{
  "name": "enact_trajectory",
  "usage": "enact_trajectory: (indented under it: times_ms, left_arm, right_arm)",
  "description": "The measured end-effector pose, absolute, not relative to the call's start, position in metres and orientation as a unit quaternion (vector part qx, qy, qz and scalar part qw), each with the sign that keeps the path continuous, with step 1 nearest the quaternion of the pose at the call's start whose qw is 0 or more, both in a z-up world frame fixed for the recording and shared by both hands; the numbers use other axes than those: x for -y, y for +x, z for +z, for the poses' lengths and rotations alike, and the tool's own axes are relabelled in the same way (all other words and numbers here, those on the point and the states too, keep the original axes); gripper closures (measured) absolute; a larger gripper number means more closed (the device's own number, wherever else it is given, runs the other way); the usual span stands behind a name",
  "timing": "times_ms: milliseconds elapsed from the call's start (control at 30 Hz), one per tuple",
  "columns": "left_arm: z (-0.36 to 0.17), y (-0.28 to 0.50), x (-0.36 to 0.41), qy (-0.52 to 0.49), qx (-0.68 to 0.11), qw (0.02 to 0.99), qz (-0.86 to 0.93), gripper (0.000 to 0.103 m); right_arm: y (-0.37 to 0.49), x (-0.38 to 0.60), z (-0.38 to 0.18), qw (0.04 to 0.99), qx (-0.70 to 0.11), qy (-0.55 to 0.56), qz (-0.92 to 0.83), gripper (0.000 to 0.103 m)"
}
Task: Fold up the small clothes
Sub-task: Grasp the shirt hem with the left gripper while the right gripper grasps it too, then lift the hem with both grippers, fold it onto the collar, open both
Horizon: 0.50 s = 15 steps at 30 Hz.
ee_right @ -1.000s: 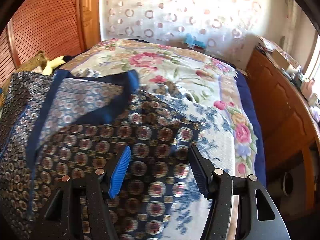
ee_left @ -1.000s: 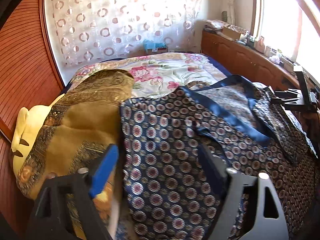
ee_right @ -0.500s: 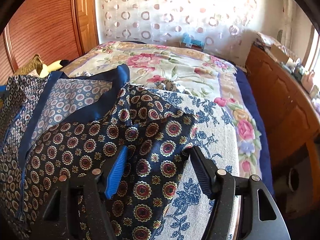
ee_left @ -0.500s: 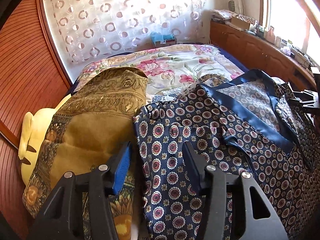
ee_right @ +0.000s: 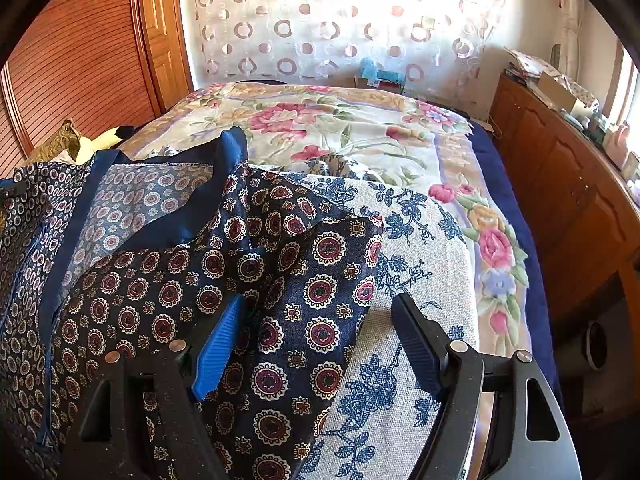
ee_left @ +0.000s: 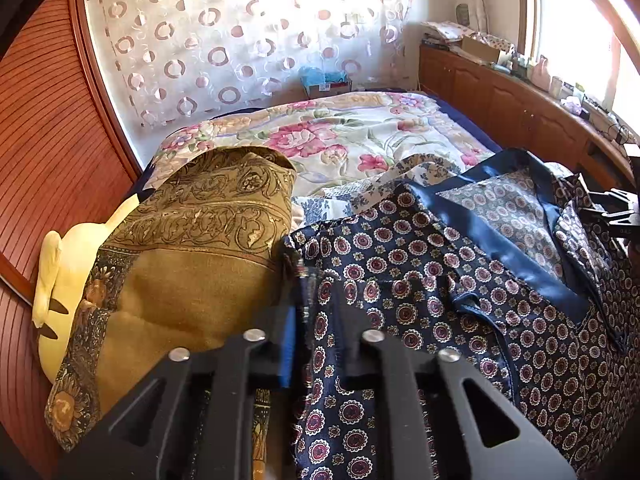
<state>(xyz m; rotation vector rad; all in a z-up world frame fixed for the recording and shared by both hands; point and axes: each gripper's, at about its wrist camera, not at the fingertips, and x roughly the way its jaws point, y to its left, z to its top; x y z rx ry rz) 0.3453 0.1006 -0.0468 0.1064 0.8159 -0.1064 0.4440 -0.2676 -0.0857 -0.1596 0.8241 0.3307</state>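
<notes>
garment (ee_left: 420, 280) (navy, medallion print, blue trim) lies spread on the bed (ee_left: 360, 136), partly over a blue-flowered cloth (ee_right: 420, 240) and beside an ochre cushion (ee_left: 192, 264). left gripper (ee_left: 308, 308): jaws have just been closing and now pinch its edge. right gripper (ee_right: 320, 332): jaws have just been opening, wide apart, 1 corner between them, unpressed.
</notes>
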Motion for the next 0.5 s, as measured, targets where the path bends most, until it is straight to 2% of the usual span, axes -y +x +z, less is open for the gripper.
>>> enact_trajectory:
  times_ms: [100,267,333,400,433,467,500]
  left_arm:
    - [-0.045,0.343,-0.101,0.044,-0.392,0.917,-0.058,0.097]
    - [-0.034,0.333,-0.093,0.037,-0.374,0.923,-0.075,0.100]
    - [-0.028,0.326,-0.087,0.033,-0.367,0.925,-0.089,0.100]
    - [-0.022,0.320,-0.082,0.033,-0.361,0.927,-0.097,0.101]
    - [-0.019,0.316,-0.080,0.032,-0.358,0.928,-0.101,0.101]
    - [-0.016,0.311,-0.078,0.030,-0.353,0.929,-0.106,0.101]
    - [-0.010,0.304,-0.077,0.027,-0.347,0.931,-0.112,0.101]
  right_arm:
    - [0.444,0.268,-0.086,0.901,-0.397,-0.077,0.157,0.026]
    - [0.444,0.268,-0.086,0.901,-0.397,-0.075,0.160,0.026]
    - [0.442,0.268,-0.084,0.901,-0.391,-0.075,0.171,0.041]
    - [0.440,0.267,-0.082,0.900,-0.388,-0.076,0.183,0.072]
    - [0.440,0.267,-0.081,0.899,-0.390,-0.073,0.187,0.082]
    - [0.439,0.268,-0.080,0.898,-0.392,-0.069,0.190,0.096]
    - [0.437,0.268,-0.078,0.898,-0.390,-0.067,0.191,0.097]
